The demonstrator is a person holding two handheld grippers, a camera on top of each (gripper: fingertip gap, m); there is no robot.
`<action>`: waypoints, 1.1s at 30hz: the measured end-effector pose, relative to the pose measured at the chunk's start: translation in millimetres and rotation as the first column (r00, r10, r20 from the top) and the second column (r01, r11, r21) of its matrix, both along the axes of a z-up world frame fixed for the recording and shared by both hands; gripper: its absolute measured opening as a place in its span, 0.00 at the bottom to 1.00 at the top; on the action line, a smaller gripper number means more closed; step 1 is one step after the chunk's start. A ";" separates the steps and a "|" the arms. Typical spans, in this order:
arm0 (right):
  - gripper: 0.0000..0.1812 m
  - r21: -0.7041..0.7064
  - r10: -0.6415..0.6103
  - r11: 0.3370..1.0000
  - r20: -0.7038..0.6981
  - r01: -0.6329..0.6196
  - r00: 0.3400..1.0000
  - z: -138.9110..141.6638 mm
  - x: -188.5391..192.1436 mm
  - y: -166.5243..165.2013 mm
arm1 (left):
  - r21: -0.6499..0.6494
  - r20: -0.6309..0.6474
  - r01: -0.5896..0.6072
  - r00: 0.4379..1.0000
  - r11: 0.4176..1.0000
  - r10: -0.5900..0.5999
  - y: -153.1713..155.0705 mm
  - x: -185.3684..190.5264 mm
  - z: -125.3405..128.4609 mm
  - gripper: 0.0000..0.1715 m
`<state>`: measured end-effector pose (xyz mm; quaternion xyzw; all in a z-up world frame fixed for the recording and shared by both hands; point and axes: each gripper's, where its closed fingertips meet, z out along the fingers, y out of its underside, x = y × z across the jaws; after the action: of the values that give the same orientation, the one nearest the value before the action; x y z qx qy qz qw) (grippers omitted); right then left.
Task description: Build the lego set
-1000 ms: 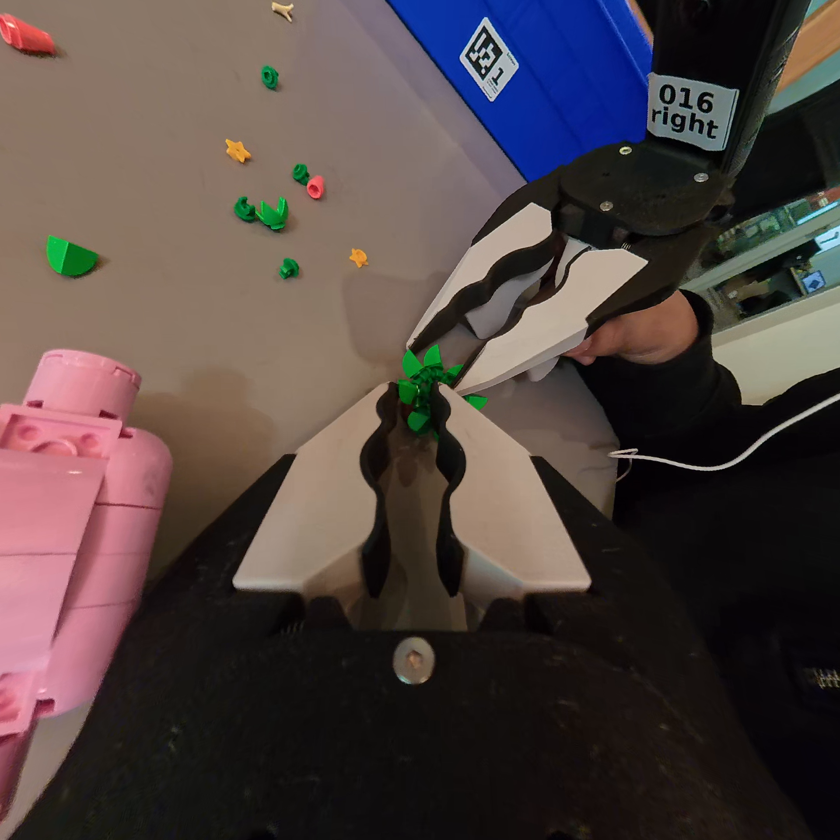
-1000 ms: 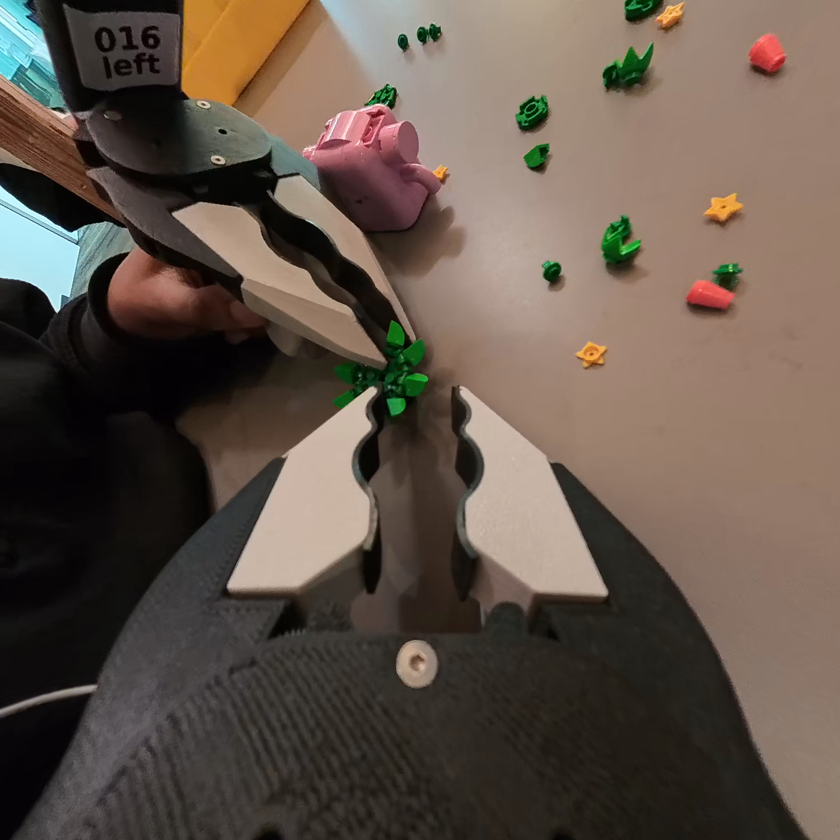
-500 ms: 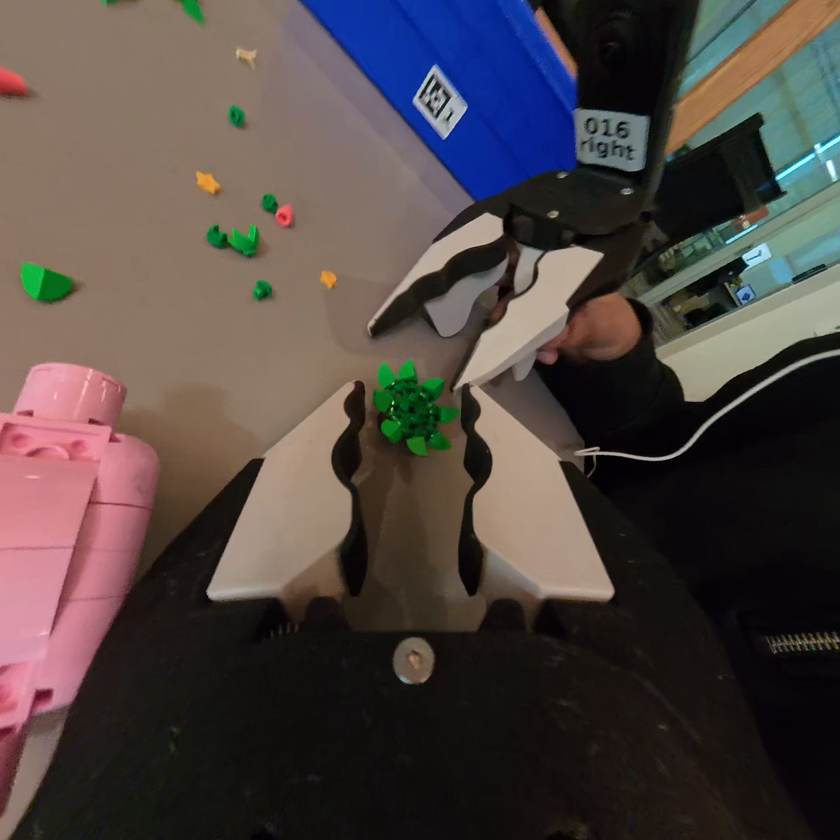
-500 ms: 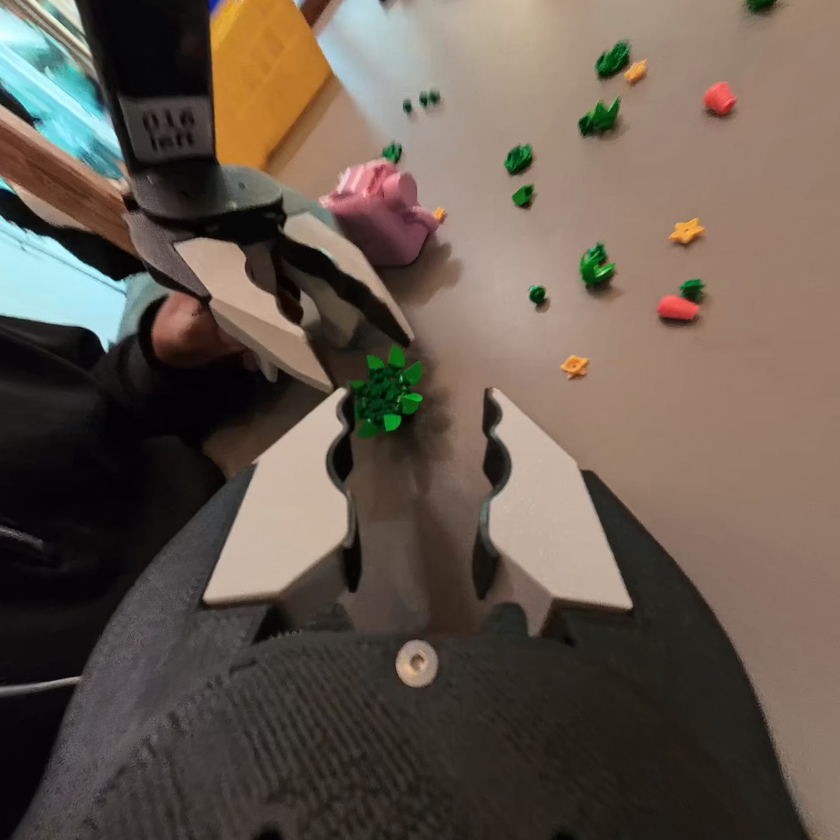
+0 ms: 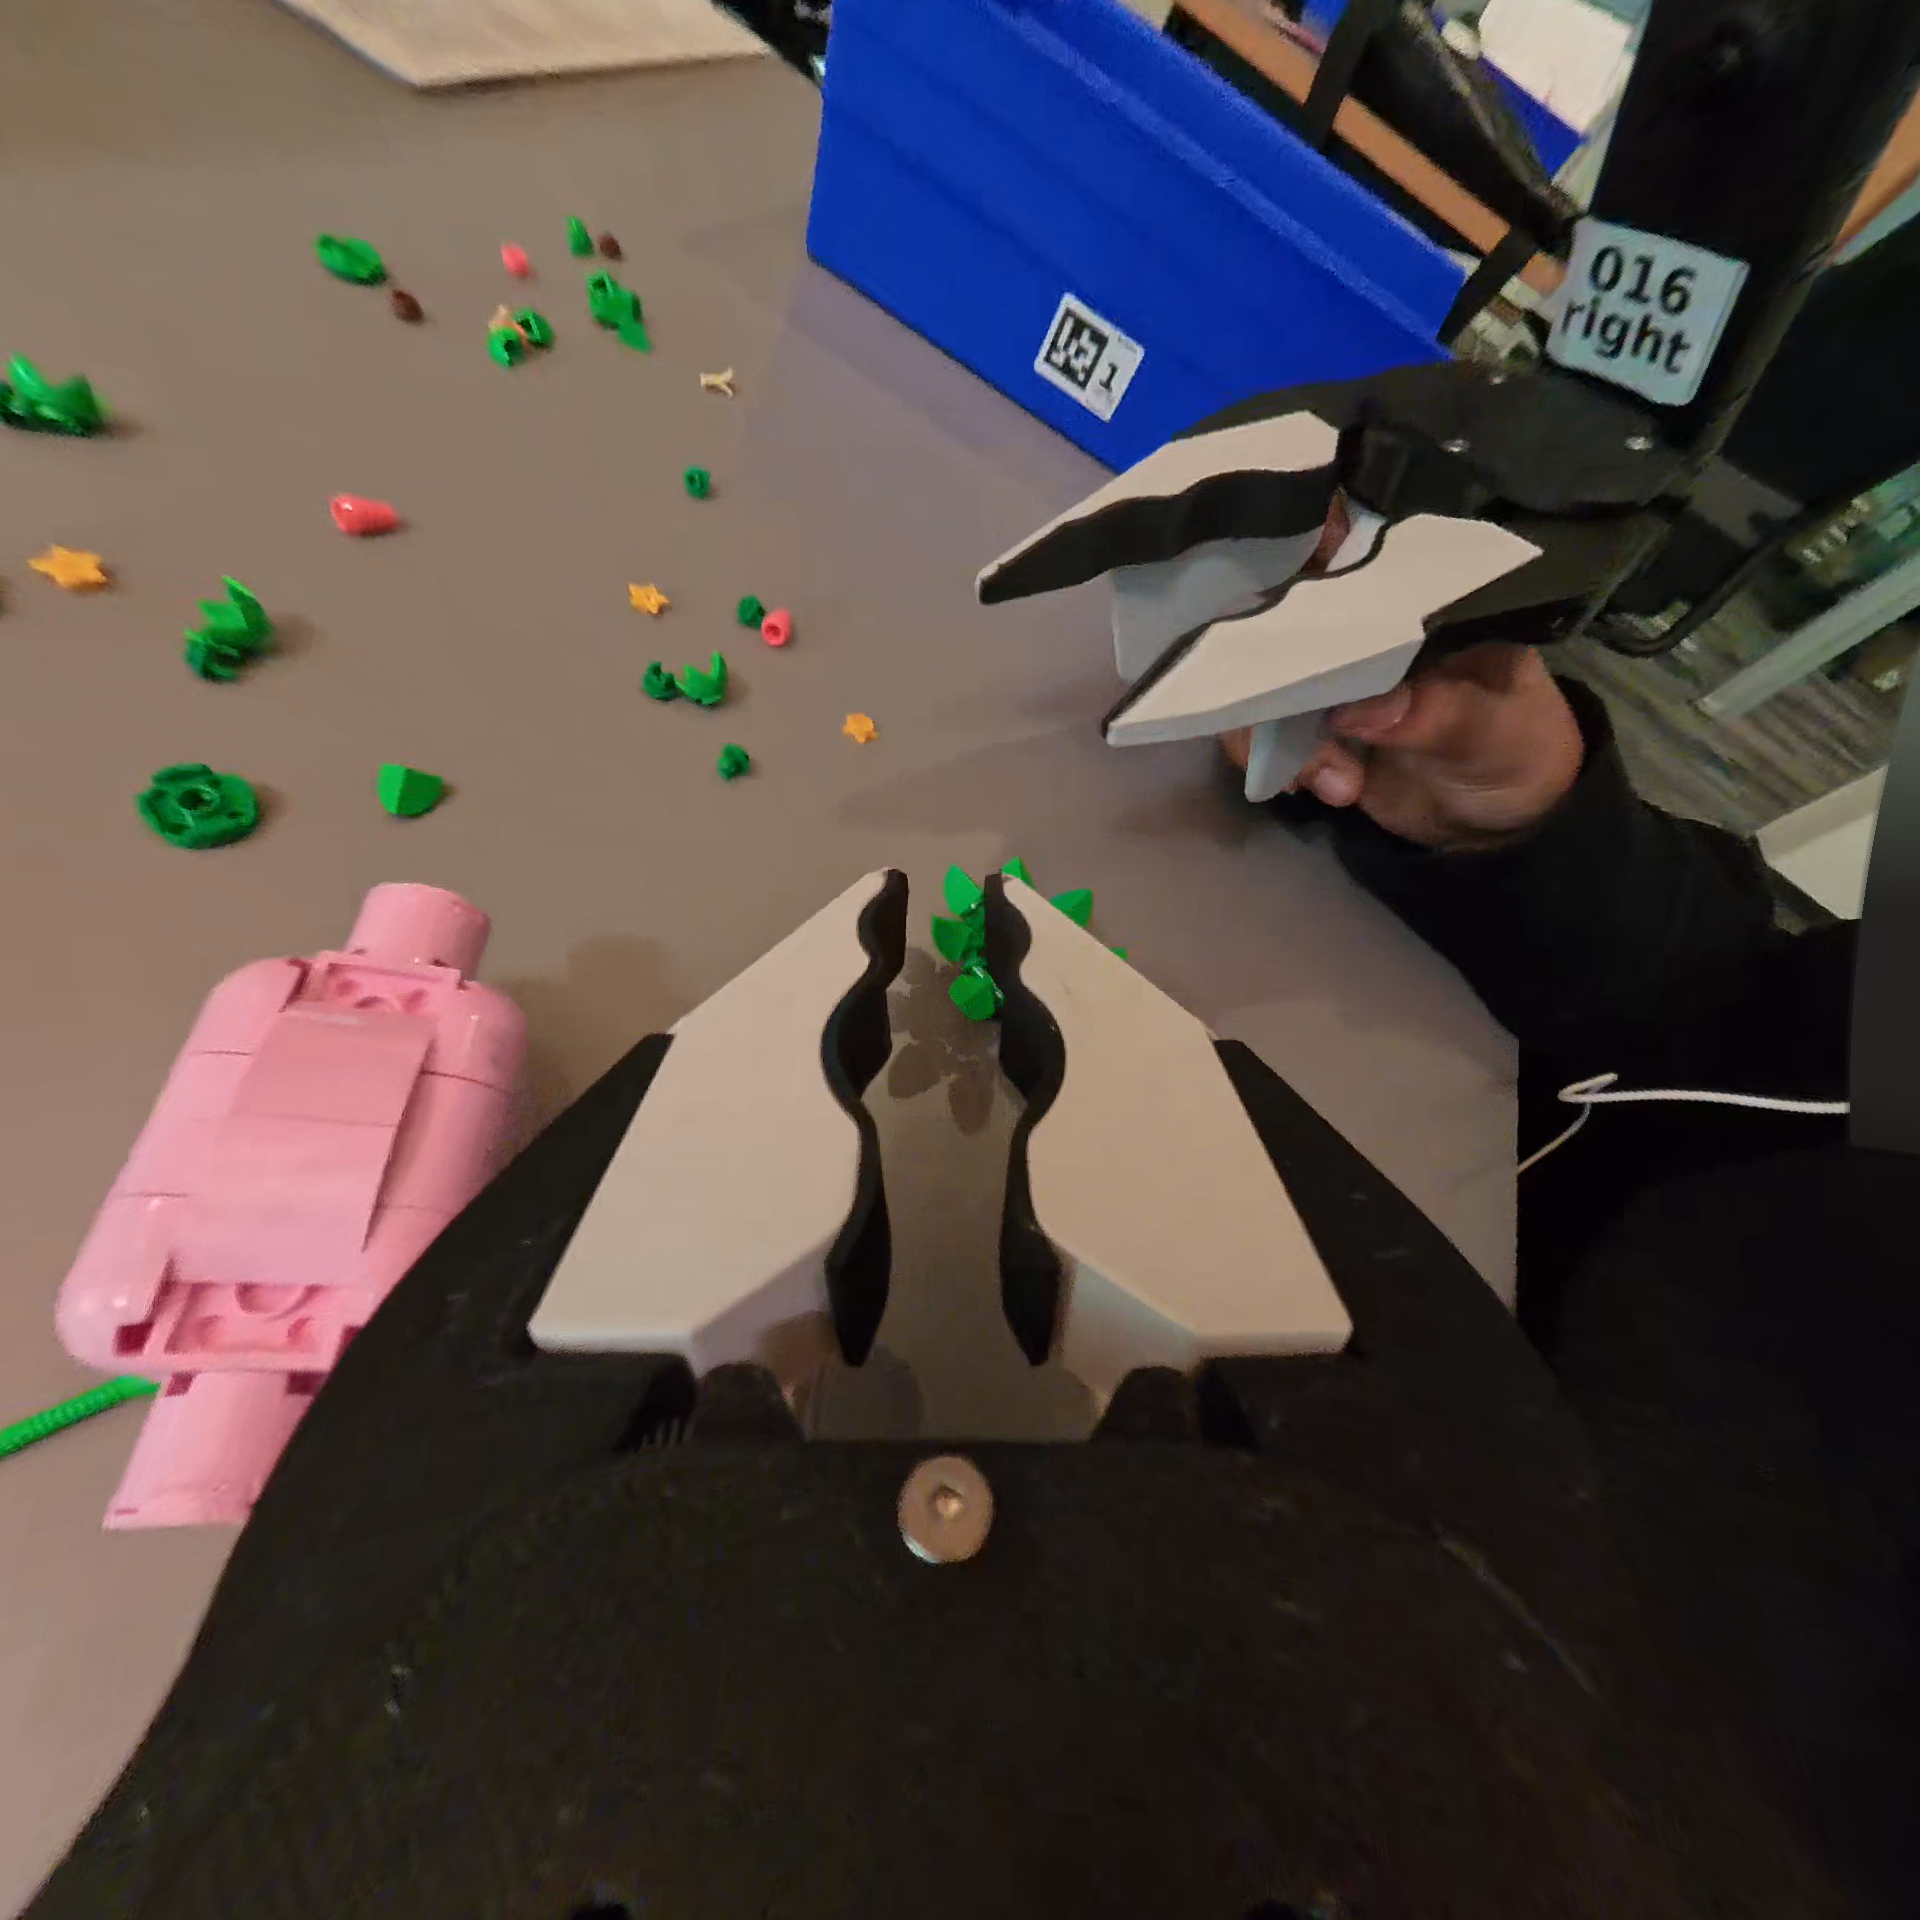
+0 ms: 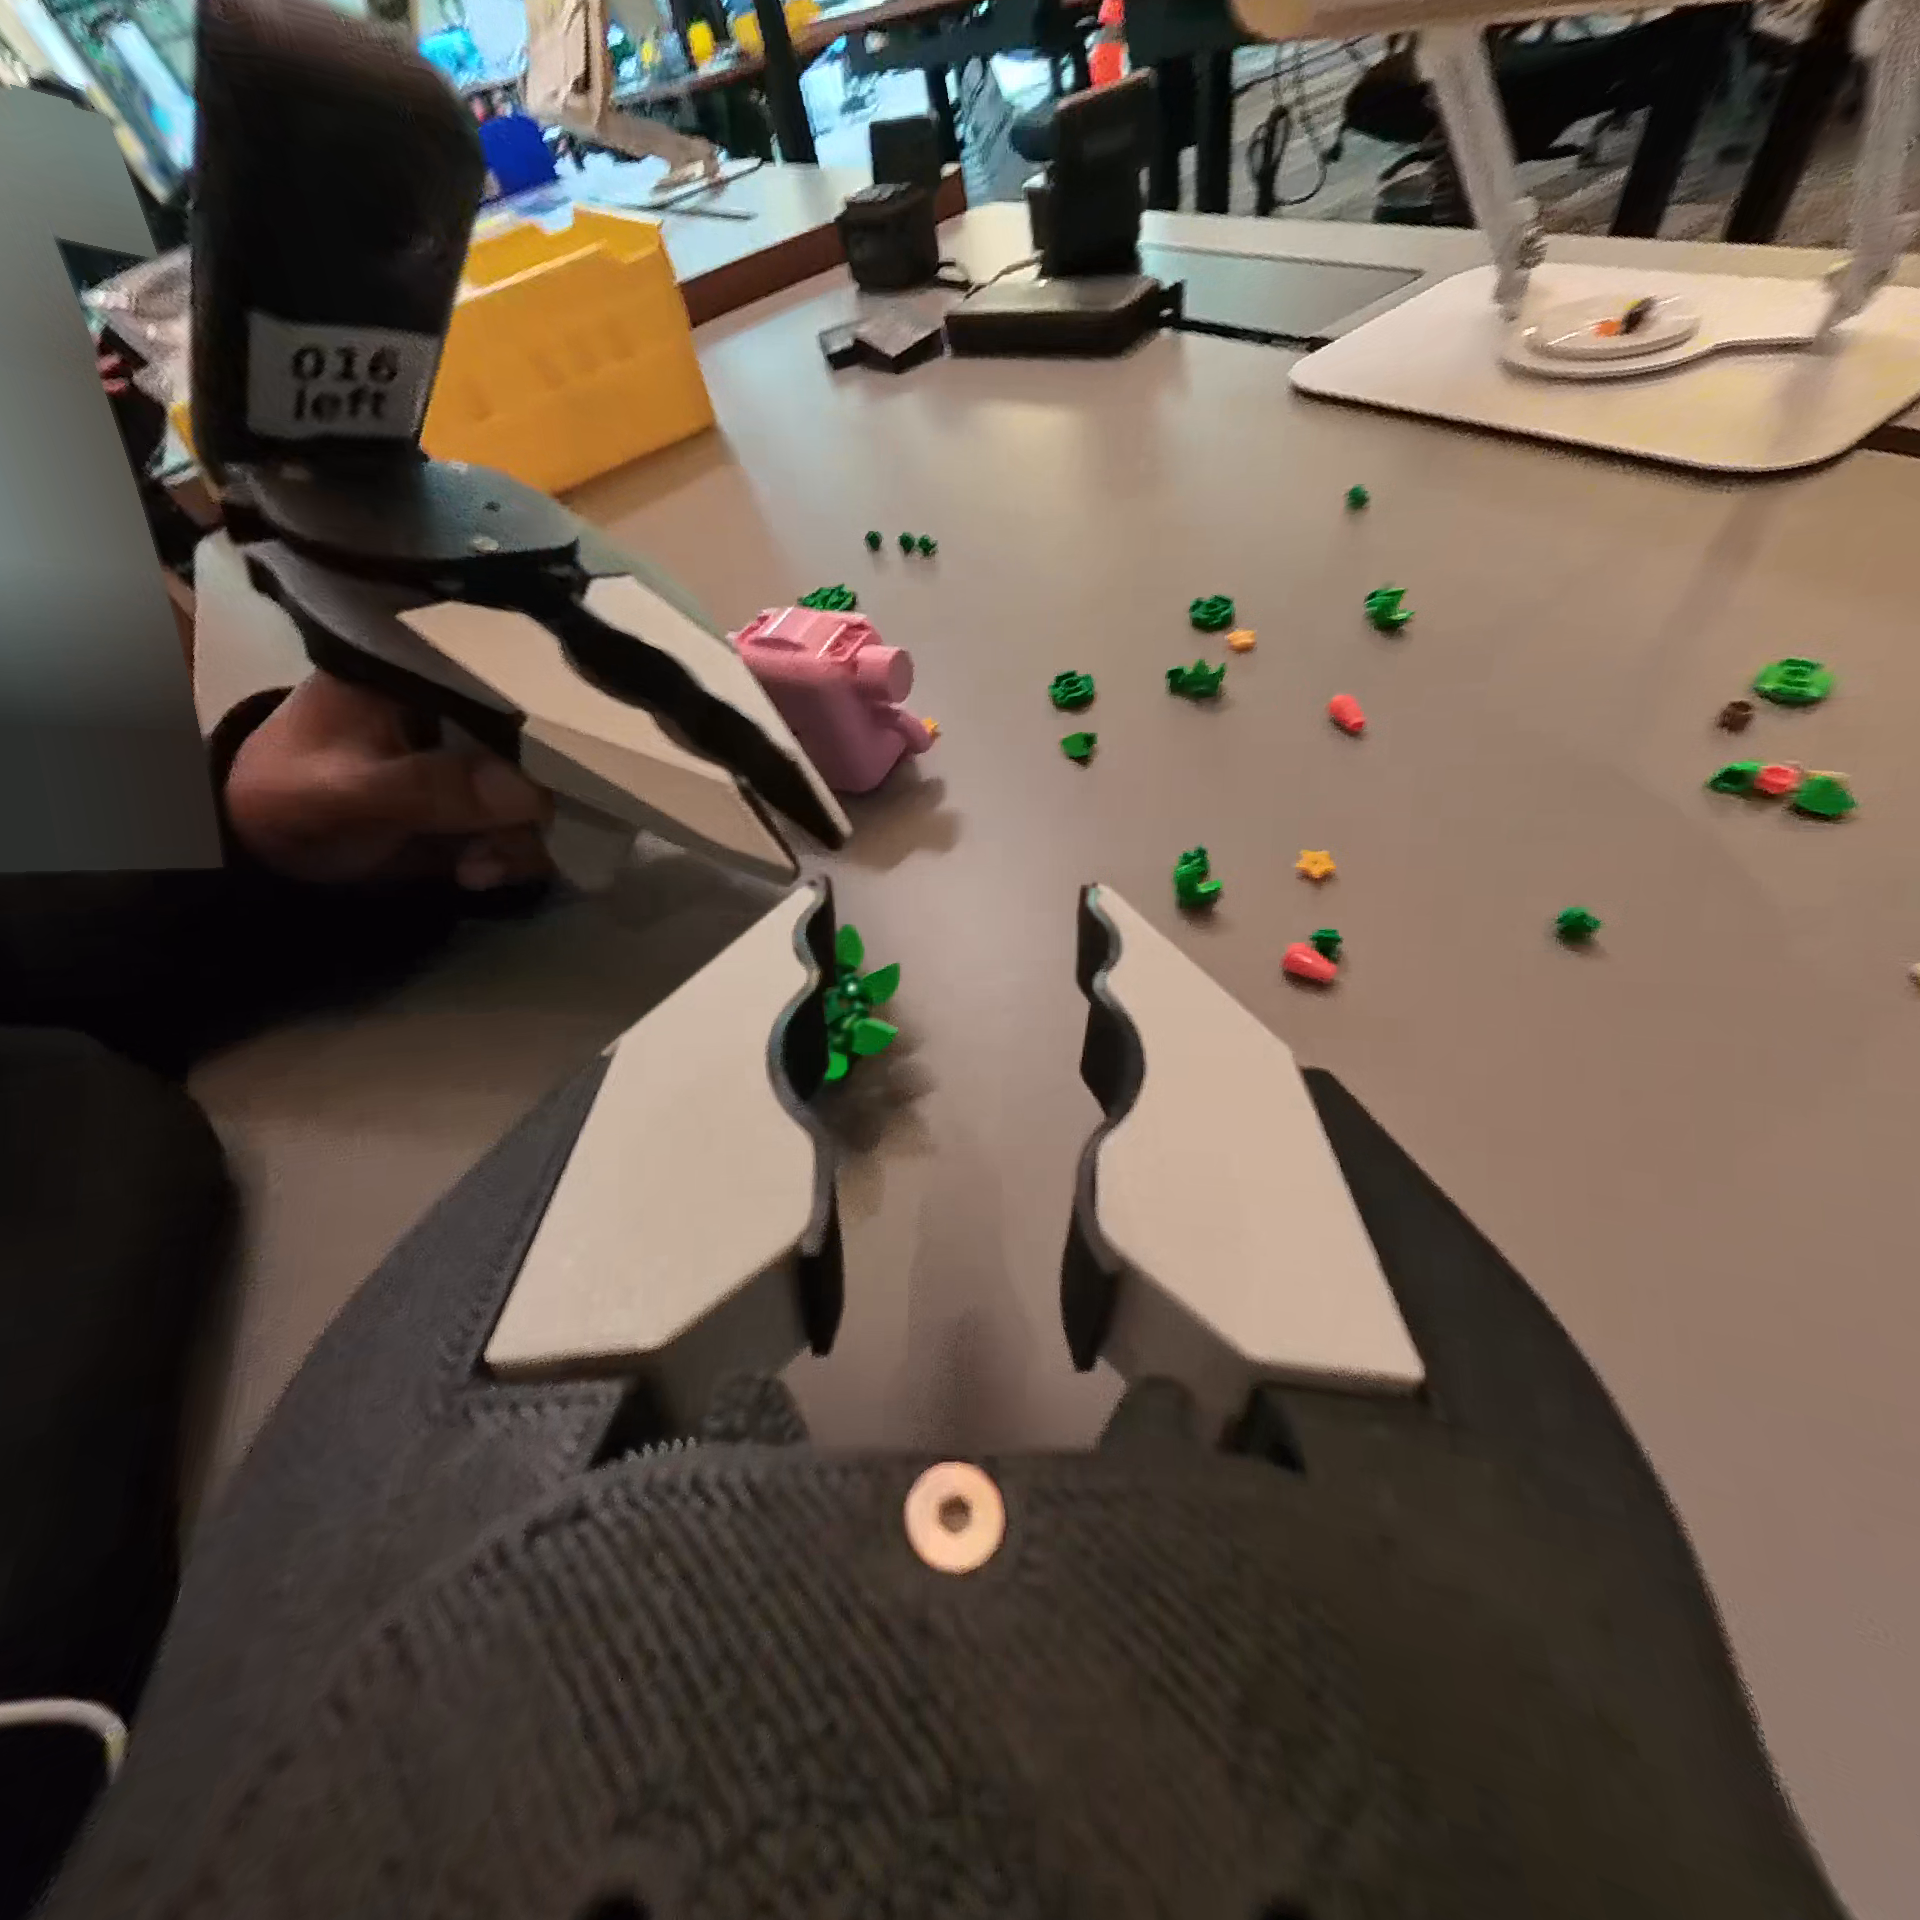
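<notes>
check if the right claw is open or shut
Open. In the right wrist view the right claw shows a wide gap of bare table between its fingers, and the green leafy piece lies on the table beside one finger, ungripped.

Grey table (image 5: 520, 883) carries a pink block body (image 5: 291, 1174), green leaf cluster (image 5: 966, 945), blue bin (image 5: 1039, 208), yellow bin (image 6: 561, 353).

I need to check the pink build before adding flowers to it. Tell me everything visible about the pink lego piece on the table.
The pink lego build is a rounded, bottle-like body of glossy plastic bricks, lying on its side on the grey table. A short cylinder sticks out at one end and a narrower stub at the other. Smooth tiles cover its upper face, with studded plates showing at both ends. It lies beside the left hand-held gripper, untouched by either gripper. A green ribbed strand reaches toward its lower end; whether they touch is unclear.
</notes>
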<state>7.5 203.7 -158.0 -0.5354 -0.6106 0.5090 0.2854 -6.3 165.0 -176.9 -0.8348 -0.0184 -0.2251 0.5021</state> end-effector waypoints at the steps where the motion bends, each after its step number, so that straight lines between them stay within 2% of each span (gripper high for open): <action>1: 0.23 0.014 0.026 1.000 0.004 -0.026 1.000 -1.1 0.7 -5.5 | -0.009 -0.005 -0.002 1.000 1.000 0.002 0.7 0.0 -1.4 0.07; 5: 0.06 0.103 0.198 0.975 0.007 -0.198 0.980 -4.8 6.9 -41.3 | -0.027 0.009 -0.014 1.000 1.000 0.014 3.6 -0.4 -4.1 0.09; 9: 0.00 0.241 0.203 0.945 0.107 -0.223 0.973 -26.0 4.7 -52.3 | -0.084 0.019 -0.001 1.000 0.996 0.002 5.9 1.9 -12.6 0.10; 18: 0.00 0.256 0.157 0.945 0.198 -0.206 0.968 -41.2 2.8 -48.1 | -0.139 0.038 0.015 0.999 0.990 -0.010 6.6 4.6 -20.9 0.06; 33: 0.00 0.227 0.149 0.954 0.210 -0.196 0.966 -42.2 2.7 -48.3 | -0.162 0.076 0.011 0.997 0.987 0.001 6.6 3.0 -24.0 0.07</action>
<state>10.1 155.4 -200.2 -0.4866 -0.7380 0.3988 0.2439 -3.4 171.6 -201.0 -0.8638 -0.0537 -0.2556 0.4309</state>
